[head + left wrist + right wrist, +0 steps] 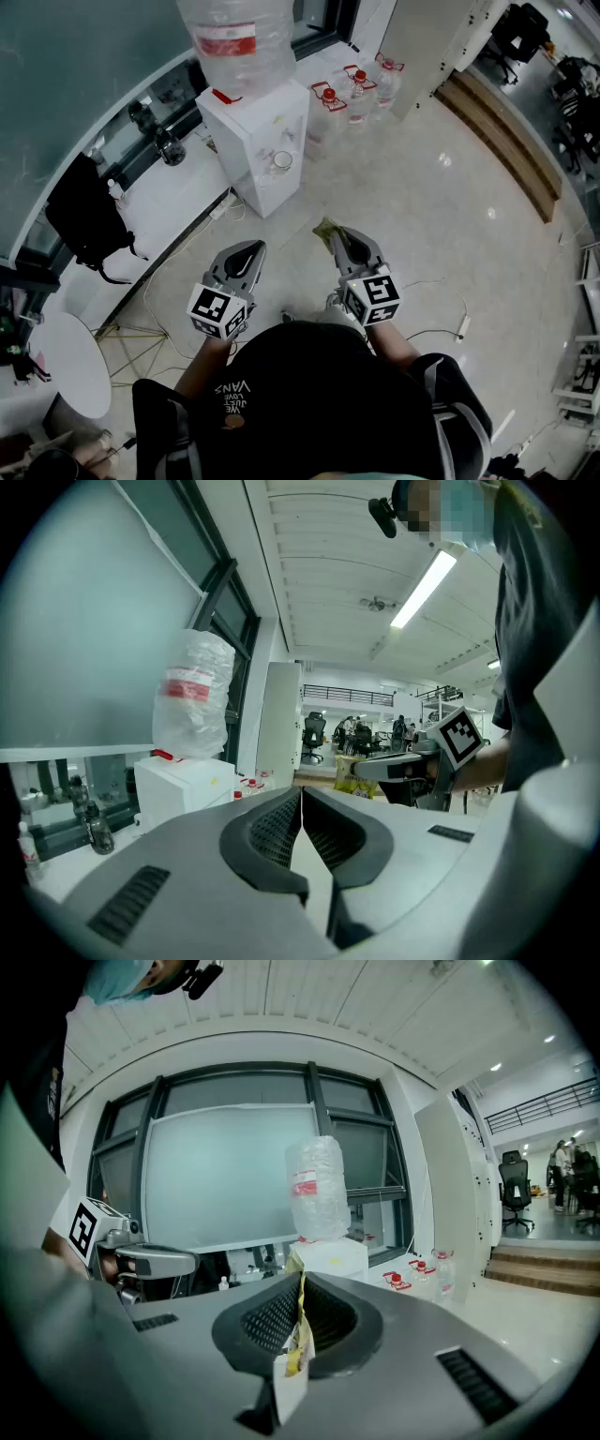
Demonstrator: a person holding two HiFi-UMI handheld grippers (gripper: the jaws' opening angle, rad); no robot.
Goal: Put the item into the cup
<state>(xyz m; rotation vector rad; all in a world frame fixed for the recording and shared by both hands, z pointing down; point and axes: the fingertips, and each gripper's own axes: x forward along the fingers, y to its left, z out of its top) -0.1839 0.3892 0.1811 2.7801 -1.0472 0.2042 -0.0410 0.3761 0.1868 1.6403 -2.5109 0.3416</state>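
Observation:
My right gripper (339,236) is shut on a thin yellow and white packet (298,1342), which sticks out past the jaw tips as a yellow-green edge (327,228). My left gripper (247,251) is held beside it at the same height. Its pads (281,829) are pressed together with nothing between them. A small cup (281,161) stands in the front recess of the white water dispenser (246,131), ahead of both grippers and apart from them. From the left gripper view I see the right gripper (398,767) with the packet (352,774).
A large clear water bottle (239,37) sits on top of the dispenser. Several small bottles with red caps (359,89) stand on the floor behind it. Cables (150,328) trail over the floor at left, near a round white table (66,361).

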